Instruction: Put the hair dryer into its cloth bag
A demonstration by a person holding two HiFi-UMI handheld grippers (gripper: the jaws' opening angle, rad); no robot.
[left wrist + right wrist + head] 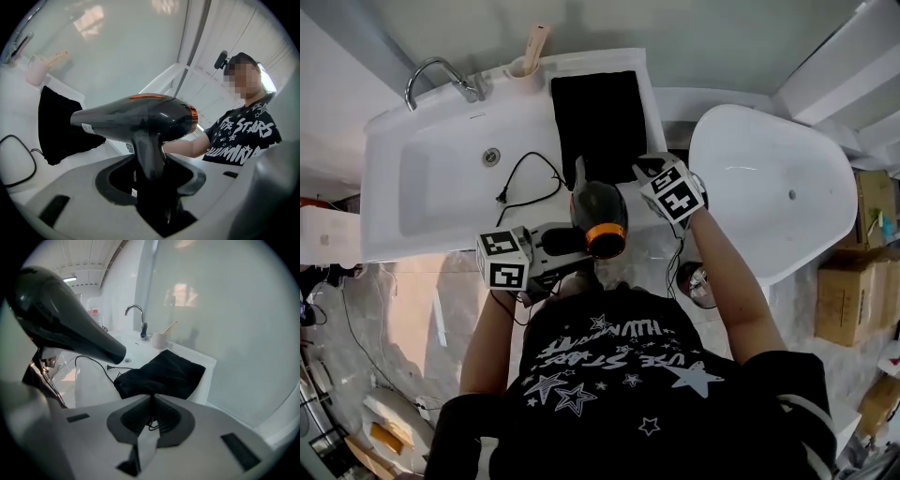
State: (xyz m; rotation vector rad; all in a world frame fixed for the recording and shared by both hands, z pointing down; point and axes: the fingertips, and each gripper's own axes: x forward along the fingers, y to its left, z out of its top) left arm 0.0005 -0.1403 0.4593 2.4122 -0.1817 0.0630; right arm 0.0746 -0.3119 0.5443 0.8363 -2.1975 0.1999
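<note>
The glossy black hair dryer with an orange ring at its rear (600,220) is in the air over the front edge of the white washbasin (422,122), near its front right corner. The left gripper (567,242) holds it: in the left gripper view the jaws are clamped on either side of the handle, with the barrel across the top of them. The nozzle points toward the back edge and the orange end toward the person. Its black power cord and plug (502,197) trail into the bowl.

The flat black cloth bag (600,122) lies on the washbasin's right-hand ledge, running from the back edge toward the front edge, just beyond the nozzle. The right gripper (645,172) hangs over the bag's front right corner, tilted down. Its jaws are pressed together with a thin black string (150,425) pinched between the pads; I cannot tell whether it belongs to the bag.

A chrome tap (441,75) stands at the back left corner, and a pale pink cup (525,66) stands on the back edge beside the bag. A white bathtub (769,187) sits right of the washbasin, with brown cardboard boxes (848,291) beyond it on a pale marbled floor (422,309).
</note>
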